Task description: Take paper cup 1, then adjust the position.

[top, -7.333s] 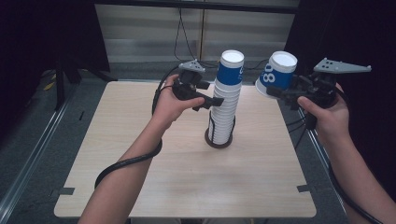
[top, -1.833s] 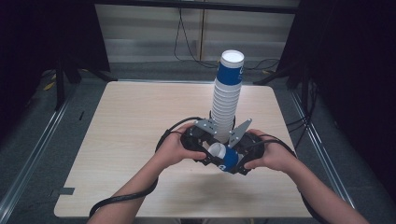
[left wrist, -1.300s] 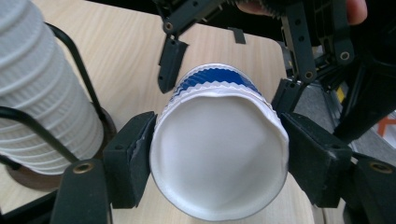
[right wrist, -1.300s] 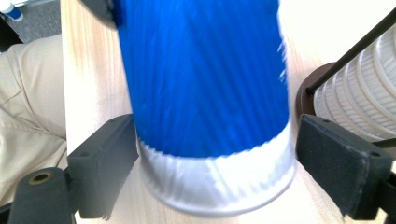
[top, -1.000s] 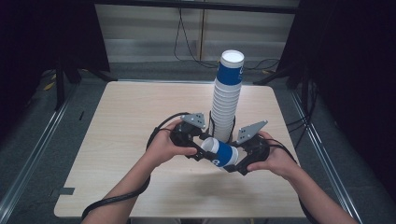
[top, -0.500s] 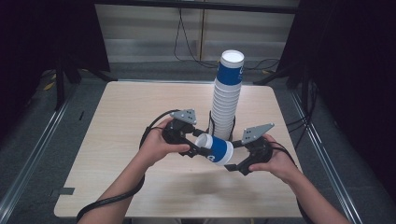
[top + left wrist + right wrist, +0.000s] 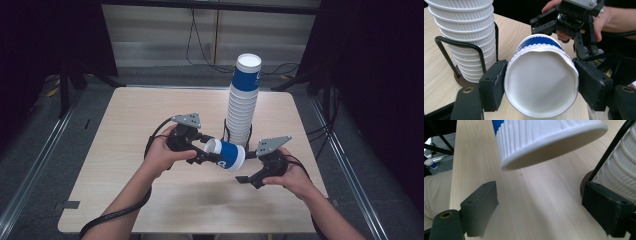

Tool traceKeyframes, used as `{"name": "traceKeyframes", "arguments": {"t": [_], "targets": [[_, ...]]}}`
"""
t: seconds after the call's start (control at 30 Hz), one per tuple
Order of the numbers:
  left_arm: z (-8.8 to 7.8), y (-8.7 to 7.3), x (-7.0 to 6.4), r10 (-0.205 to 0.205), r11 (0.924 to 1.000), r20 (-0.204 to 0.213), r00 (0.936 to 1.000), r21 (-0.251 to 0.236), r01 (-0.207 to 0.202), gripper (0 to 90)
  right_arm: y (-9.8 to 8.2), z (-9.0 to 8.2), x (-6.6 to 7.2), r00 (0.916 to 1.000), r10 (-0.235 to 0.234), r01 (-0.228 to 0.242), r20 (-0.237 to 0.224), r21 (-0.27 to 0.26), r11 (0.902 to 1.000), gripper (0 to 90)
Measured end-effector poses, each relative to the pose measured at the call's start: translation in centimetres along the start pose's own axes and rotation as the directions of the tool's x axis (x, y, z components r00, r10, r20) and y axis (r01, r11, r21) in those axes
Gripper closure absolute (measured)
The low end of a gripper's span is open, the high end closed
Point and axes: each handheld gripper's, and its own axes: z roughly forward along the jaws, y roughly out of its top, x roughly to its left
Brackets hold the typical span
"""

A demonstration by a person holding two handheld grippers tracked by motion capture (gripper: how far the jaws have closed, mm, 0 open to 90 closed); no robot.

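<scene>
A blue-and-white paper cup [image 7: 226, 154] lies on its side in the air, low over the table. My left gripper [image 7: 210, 152] is shut on its narrow base end. In the left gripper view the cup's white bottom [image 7: 541, 86] is squeezed between both pads [image 7: 493, 85]. My right gripper [image 7: 246, 167] stands open just right of the cup's rim and does not touch it. In the right gripper view the cup's rim [image 7: 554, 152] hangs above that gripper's [image 7: 549, 212] wide-apart jaws. A tall stack of cups [image 7: 243, 105] stands upright behind in a black wire holder [image 7: 454, 45].
The light wooden table [image 7: 125, 125] has bare surface left of and in front of the hands. The stack [image 7: 621, 177] and its brown holder base [image 7: 587, 182] stand close on the right of the right gripper. Cables trail from both grippers, and metal floor rails run along the table sides.
A second ago both grippers met at the cup. The left hand has since carried the cup a little left and back, and the right gripper now stands clear of its rim.
</scene>
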Motion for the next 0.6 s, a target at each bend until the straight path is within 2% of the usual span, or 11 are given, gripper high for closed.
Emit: {"name": "traceKeyframes", "arguments": {"t": [0.2,0.33,0.43,0.6], "targets": [[-0.36,-0.58,0.08,-0.021,0.9996,-0.012,0.9997,-0.019,0.021,29.3,0.35,0.51,0.1,0.9998,0.01,-0.011,-0.015,-0.039,0.9992,12.6],[-0.54,-0.78,0.0,-0.025,0.9995,-0.021,0.9995,-0.019,0.025,29.3,0.51,0.63,0.13,0.9998,0.011,-0.012,-0.018,-0.046,0.9989,12.6],[-0.41,-0.72,0.06,-0.026,0.9994,-0.02,0.9995,-0.023,0.025,29.3,0.63,0.56,0.23,0.9994,0.018,-0.02,-0.028,-0.064,0.9977,12.6],[-0.14,-0.88,-0.05,-0.031,0.9992,-0.009,0.9995,-0.027,0.031,29.3,0.76,0.9,0.21,0.9994,0.023,-0.025,-0.025,-0.065,0.9976,12.6]]}}
